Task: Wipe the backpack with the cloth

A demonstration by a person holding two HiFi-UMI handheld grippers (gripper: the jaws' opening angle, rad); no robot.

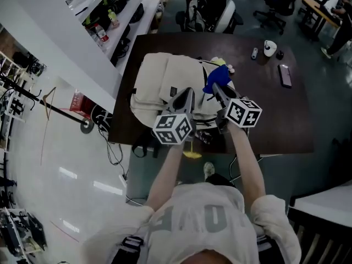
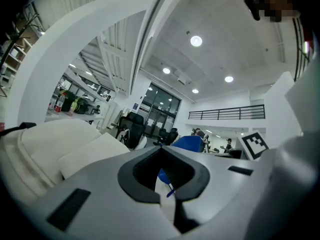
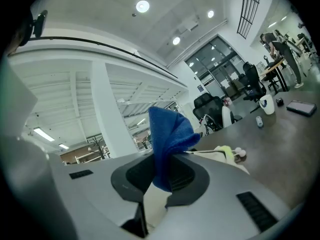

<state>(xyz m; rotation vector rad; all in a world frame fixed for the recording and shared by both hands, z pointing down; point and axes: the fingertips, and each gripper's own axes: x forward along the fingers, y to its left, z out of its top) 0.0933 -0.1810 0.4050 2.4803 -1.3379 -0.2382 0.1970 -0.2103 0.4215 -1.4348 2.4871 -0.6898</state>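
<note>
One cloth (image 3: 169, 134) pinched in right gripper (image 1: 216, 88), above backpack (image 1: 158, 80); left gripper (image 1: 189, 93) pressed together.

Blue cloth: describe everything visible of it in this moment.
The soft blue fabric cloth looks fleecy, bunched and folded. The right tool is shut on its lower part, and the free end stands up past the tips in a crumpled peak. In the head view it is over the cream fabric backpack on the dark brown table; contact with the backpack cannot be told.
</note>
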